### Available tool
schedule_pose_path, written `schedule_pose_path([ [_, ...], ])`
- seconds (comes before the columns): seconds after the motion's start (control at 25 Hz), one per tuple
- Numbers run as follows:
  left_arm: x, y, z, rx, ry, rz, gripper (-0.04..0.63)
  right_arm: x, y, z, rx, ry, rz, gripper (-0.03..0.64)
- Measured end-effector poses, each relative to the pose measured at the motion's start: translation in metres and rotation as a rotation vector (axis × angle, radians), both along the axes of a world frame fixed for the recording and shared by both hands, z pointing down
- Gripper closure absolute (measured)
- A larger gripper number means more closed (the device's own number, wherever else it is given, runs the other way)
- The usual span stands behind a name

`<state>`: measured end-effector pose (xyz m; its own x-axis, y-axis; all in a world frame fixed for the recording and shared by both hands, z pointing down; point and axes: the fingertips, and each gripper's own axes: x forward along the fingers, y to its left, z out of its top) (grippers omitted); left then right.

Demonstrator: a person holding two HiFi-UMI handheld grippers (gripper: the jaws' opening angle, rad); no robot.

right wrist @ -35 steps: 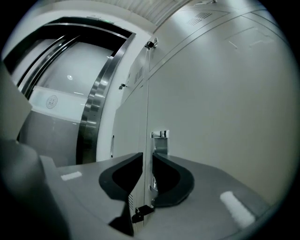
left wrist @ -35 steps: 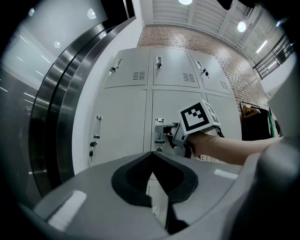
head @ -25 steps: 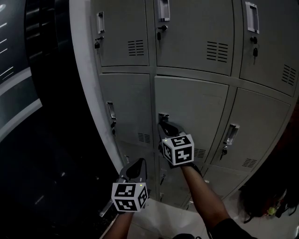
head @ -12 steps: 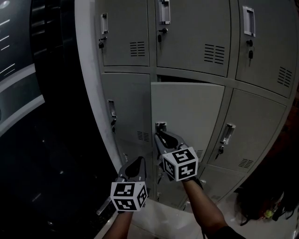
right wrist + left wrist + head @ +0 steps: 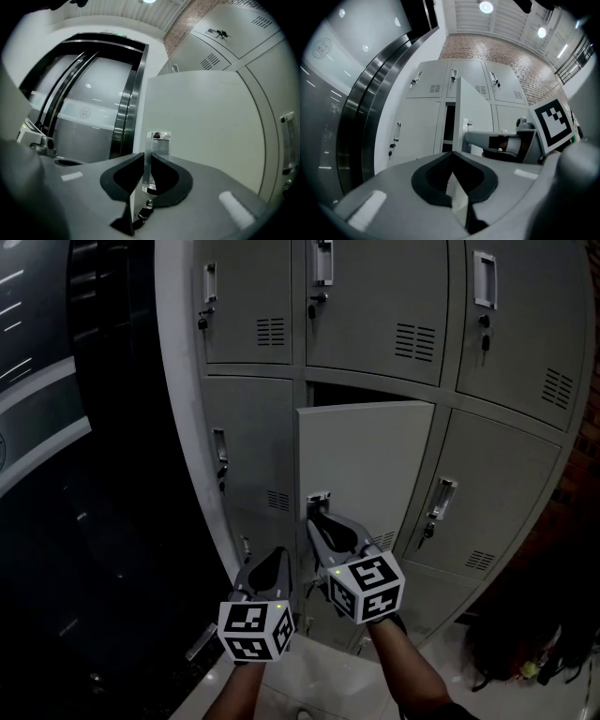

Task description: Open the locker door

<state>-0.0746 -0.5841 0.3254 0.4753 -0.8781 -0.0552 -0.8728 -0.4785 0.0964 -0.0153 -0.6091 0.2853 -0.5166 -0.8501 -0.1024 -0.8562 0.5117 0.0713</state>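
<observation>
Right gripper (image 5: pixel 317 518) pinching the handle (image 5: pixel 318 497), left gripper (image 5: pixel 275 559) closed and empty beside the door (image 5: pixel 367 454): pull in an arc, never straight.

There are two grippers, the left gripper (image 5: pixel 268 564) and the right gripper (image 5: pixel 318 521), and each carries one marker cube (image 5: pixel 255 629), so two cubes in total. Six locker doors (image 5: pixel 248 310) can be counted: three in the upper row and three in the middle row. One of them is the open door (image 5: pixel 366 460), and five are closed. Each of the six has one handle (image 5: pixel 319 497). The lower row is too hidden to count.
</observation>
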Motion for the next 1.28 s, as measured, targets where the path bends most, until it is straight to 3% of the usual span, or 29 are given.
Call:
schedule_pose_path([
  [0.48,0.024,0.052,0.004,-0.018,0.012,0.015,0.589,0.030,0.072,0.000,0.017,-0.010,0.022,0.577],
  [1.28,0.073,0.143,0.009,-0.014,-0.035,0.081,0.589,0.088,0.162,0.008,0.021,-0.024,0.130,0.584],
])
